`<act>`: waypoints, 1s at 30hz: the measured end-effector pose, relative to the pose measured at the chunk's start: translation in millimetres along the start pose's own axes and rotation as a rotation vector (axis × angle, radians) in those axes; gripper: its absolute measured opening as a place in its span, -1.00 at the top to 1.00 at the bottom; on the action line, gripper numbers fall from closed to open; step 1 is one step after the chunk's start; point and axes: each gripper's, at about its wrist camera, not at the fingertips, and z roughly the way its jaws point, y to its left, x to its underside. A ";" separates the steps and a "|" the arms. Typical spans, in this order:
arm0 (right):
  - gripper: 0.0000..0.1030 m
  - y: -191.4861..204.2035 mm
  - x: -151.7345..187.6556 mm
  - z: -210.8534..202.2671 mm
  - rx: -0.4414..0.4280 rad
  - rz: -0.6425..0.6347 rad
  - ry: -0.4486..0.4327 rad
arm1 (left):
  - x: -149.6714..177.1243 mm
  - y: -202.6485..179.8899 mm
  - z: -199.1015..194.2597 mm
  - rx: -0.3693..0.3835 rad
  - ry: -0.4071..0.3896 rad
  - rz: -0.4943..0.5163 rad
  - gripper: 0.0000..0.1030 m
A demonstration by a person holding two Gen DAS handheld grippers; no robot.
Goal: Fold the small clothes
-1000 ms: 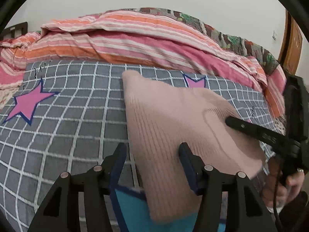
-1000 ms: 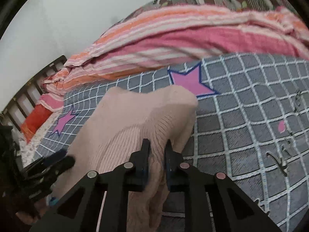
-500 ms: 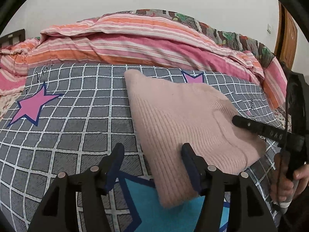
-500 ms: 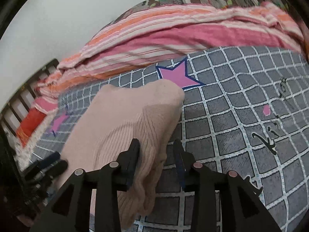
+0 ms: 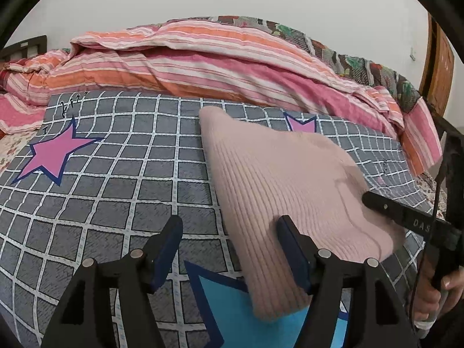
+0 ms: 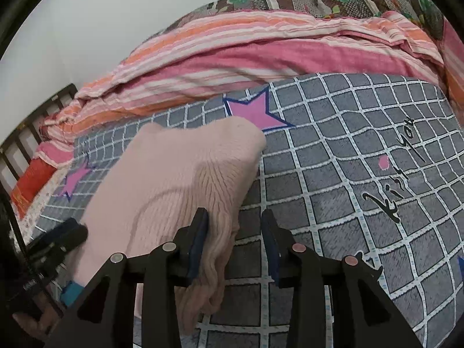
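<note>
The left gripper (image 5: 229, 249) hangs low over the pink knit garment (image 5: 278, 179), its 2 fingers spread wide; the right finger sits against the garment's near edge, the left one off to the side of it, nothing held between them. The right gripper (image 6: 235, 240) is also parted, its 2 fingers straddling the garment's right edge without pinching it, the left finger over the knit. A bare hand (image 5: 435, 298) wraps the right gripper's handle, to the garment's right.

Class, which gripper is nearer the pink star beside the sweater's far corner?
Right. The right gripper straddles the sweater edge below that star; the left gripper is farther.
</note>
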 end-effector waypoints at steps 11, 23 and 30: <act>0.27 1.4 12.3 -8.1 0.010 -0.023 -0.002 | 3.1 -2.1 -1.2 -0.018 -0.004 0.001 -0.32; 0.89 -3.8 13.4 -5.6 -0.053 0.005 -0.005 | 1.9 10.9 -12.8 -0.012 -0.054 -0.065 -0.31; 0.70 5.8 6.1 -14.9 -0.042 -0.037 -0.050 | 3.0 5.1 -2.4 -0.057 -0.017 -0.040 -0.31</act>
